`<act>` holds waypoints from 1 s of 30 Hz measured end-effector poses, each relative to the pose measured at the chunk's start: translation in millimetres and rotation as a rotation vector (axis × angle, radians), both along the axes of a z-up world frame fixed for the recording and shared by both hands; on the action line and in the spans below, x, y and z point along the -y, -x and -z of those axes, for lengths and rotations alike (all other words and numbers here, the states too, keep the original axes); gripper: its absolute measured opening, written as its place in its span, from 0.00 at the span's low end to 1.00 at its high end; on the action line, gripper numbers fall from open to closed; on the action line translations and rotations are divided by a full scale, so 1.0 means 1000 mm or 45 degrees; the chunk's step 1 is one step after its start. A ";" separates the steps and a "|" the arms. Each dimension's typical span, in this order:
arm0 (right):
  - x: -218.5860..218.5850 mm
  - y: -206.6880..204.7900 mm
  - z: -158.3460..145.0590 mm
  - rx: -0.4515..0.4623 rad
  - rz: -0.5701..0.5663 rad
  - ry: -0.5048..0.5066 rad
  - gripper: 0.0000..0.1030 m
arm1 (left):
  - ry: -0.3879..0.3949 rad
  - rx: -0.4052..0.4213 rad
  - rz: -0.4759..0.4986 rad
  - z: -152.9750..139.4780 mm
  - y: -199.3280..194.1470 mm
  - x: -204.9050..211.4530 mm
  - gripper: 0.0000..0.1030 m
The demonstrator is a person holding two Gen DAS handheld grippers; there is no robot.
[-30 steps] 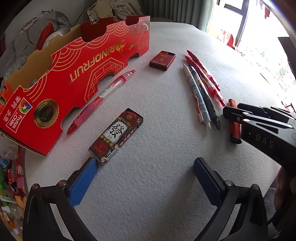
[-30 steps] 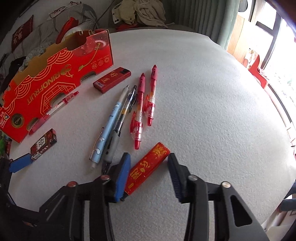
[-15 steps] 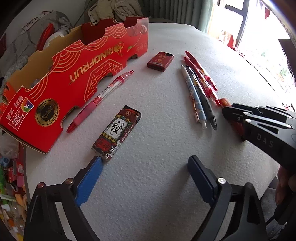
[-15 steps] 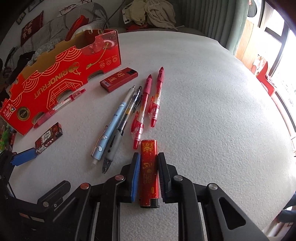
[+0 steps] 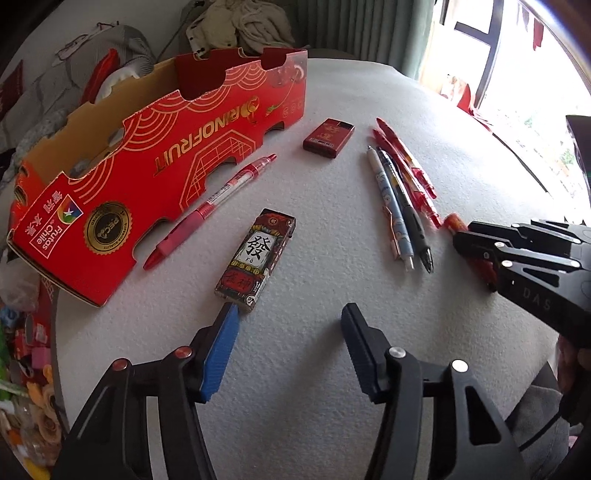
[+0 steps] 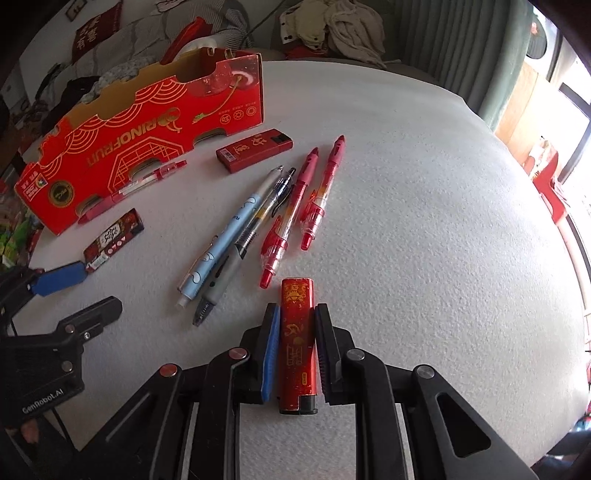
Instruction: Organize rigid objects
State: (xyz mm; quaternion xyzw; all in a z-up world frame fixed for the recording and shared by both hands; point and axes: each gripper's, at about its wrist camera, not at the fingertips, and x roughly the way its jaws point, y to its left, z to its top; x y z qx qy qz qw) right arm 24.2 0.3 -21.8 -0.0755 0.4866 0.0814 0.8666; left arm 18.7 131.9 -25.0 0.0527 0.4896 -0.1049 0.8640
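Note:
My right gripper point(image 6: 297, 308) is shut on a red lighter with gold print point(image 6: 297, 343), which lies lengthwise between the pads on the white table point(image 6: 424, 221). My left gripper point(image 5: 290, 310) is closing with nothing between its jaws. Its blue finger point(image 5: 221, 343) reaches the near end of a black and red patterned lighter point(image 5: 258, 258). Beyond that lighter lie a red pen point(image 5: 221, 206) and a flat red lighter point(image 5: 328, 138). The open red cardboard box point(image 5: 147, 166) stands at the left. Several pens point(image 6: 258, 221) lie side by side ahead of my right gripper.
The table's curved edge runs close behind both grippers. Clothes and clutter point(image 6: 332, 26) lie on a sofa beyond the box, and a bright window point(image 5: 517, 92) is on the right. Small colourful items point(image 5: 22, 350) sit below the table's left edge.
The right gripper closed on the red lighter, and the lighter swung from slanted to straight along the fingers. The left jaws narrowed, and the blue finger came up to the patterned lighter.

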 end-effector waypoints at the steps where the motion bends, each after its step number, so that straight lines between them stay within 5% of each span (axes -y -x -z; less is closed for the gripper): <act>1: 0.000 0.000 0.000 0.002 -0.002 0.004 0.19 | 0.001 -0.004 0.008 0.000 -0.001 -0.001 0.60; 15: 0.000 -0.001 0.002 0.043 0.025 -0.017 0.19 | 0.084 -0.015 0.020 -0.019 -0.029 -0.021 0.70; 21: 0.001 -0.001 0.003 0.053 0.025 -0.030 0.20 | -0.080 -0.100 0.116 -0.007 -0.056 -0.013 0.70; 24: 0.002 0.001 0.002 0.054 0.024 -0.030 0.20 | -0.043 -0.104 0.165 -0.005 -0.060 -0.012 0.67; 27: 0.002 0.001 0.002 0.054 0.026 -0.028 0.20 | -0.034 -0.105 0.164 -0.007 -0.058 -0.010 0.56; 29: 0.002 0.001 0.002 0.052 0.028 -0.031 0.19 | -0.032 -0.100 0.172 -0.009 -0.051 -0.003 0.24; 30: 0.002 0.001 0.002 0.052 0.030 -0.034 0.19 | -0.039 -0.095 0.162 -0.009 -0.046 0.000 0.24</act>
